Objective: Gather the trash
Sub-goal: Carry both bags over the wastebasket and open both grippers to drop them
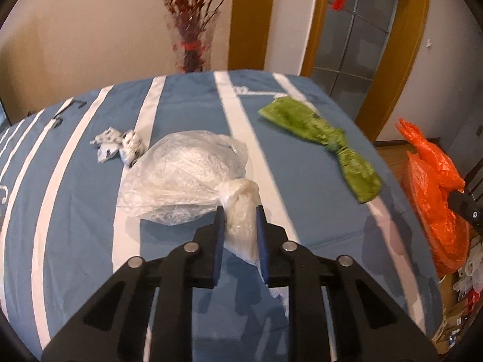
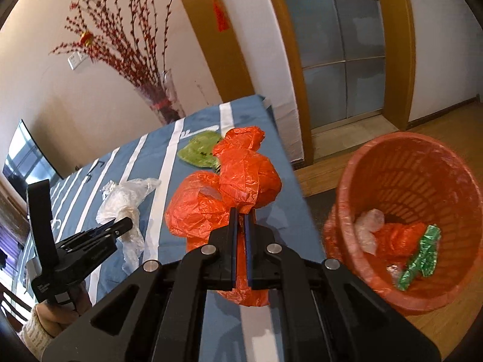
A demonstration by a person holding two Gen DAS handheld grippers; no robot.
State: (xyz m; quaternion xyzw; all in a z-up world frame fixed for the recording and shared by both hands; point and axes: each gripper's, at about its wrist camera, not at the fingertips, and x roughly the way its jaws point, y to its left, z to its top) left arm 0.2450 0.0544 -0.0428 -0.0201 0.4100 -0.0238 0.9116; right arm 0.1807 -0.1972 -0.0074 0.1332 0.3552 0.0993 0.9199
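Observation:
A knotted clear plastic bag lies on the blue striped tablecloth. My left gripper is shut on its twisted neck, with the pads against both sides. In the right wrist view, that gripper sits at the clear bag. My right gripper is shut on an orange plastic bag, held above the table's right edge. A green bag and a crumpled white wrapper also lie on the cloth. An orange basket bin stands on the floor to the right.
The bin holds clear, orange and green scraps. A glass vase of red branches stands behind the table's far edge. A glass door is beyond, and a dark screen is at the left. A sleeved hand holds the left gripper.

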